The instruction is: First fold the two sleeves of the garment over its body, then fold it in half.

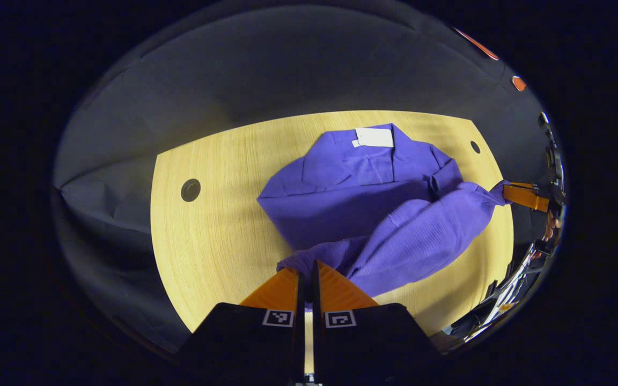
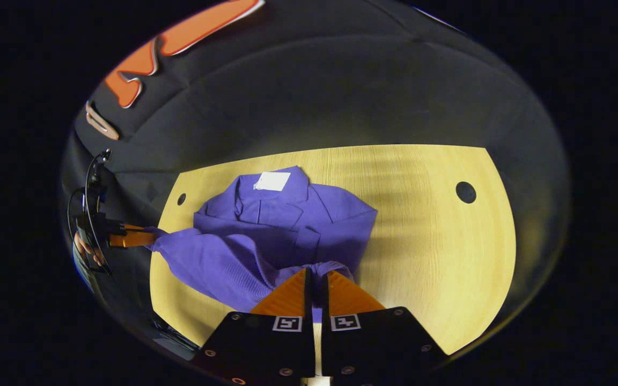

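A purple garment (image 1: pixel 352 198) lies on the wooden table (image 1: pixel 218 214), collar and white tag (image 1: pixel 374 137) at the far side, sleeves folded over the body. My left gripper (image 1: pixel 307 266) is shut on one corner of the near hem. My right gripper (image 2: pixel 317 274) is shut on the other hem corner of the garment (image 2: pixel 282 225). The hem edge hangs lifted and stretched between them. In the left gripper view the right gripper (image 1: pixel 523 195) shows far right, pinching the fabric. In the right gripper view the left gripper (image 2: pixel 129 236) shows far left, with a hand behind it.
The table has round cable holes (image 1: pixel 190 190) (image 2: pixel 465 192) near its edges. Bare wood (image 2: pixel 438 257) lies beside the garment. Black cloth walls surround the table. Cables (image 2: pixel 92 198) hang by the left gripper.
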`<state>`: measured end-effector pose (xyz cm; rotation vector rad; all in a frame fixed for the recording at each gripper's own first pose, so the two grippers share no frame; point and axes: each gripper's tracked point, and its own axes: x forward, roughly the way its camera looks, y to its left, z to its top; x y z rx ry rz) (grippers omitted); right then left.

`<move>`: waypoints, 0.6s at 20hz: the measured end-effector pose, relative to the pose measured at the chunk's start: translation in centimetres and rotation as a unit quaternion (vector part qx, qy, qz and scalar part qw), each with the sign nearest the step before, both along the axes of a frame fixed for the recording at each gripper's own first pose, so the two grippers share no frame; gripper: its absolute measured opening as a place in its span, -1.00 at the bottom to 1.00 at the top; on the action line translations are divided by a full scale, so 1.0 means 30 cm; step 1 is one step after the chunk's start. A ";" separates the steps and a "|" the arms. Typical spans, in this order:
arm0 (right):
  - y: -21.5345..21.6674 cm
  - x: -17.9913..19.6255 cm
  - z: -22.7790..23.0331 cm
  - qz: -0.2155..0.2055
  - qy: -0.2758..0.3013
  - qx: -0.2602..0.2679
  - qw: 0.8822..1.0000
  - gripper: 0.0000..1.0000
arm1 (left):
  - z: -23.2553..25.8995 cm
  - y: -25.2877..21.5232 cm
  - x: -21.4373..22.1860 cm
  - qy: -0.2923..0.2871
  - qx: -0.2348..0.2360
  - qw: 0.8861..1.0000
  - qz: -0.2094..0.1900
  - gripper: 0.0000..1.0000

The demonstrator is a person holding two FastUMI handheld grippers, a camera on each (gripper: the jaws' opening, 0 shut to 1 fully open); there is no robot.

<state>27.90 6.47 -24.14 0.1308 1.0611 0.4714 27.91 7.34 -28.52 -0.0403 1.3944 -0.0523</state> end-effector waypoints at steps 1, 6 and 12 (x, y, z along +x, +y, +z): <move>0.001 0.021 -0.007 -0.004 0.004 0.008 1.000 -0.90 | -0.005 -0.001 0.020 -0.004 0.002 1.000 0.002 -0.86; -0.001 0.143 0.001 -0.016 0.005 0.034 0.999 -0.91 | -0.020 0.025 0.139 -0.047 0.027 0.998 0.020 -0.86; 0.029 0.310 -0.005 -0.045 0.006 0.054 0.998 -0.91 | -0.023 0.084 0.316 -0.102 0.041 0.991 0.083 -0.86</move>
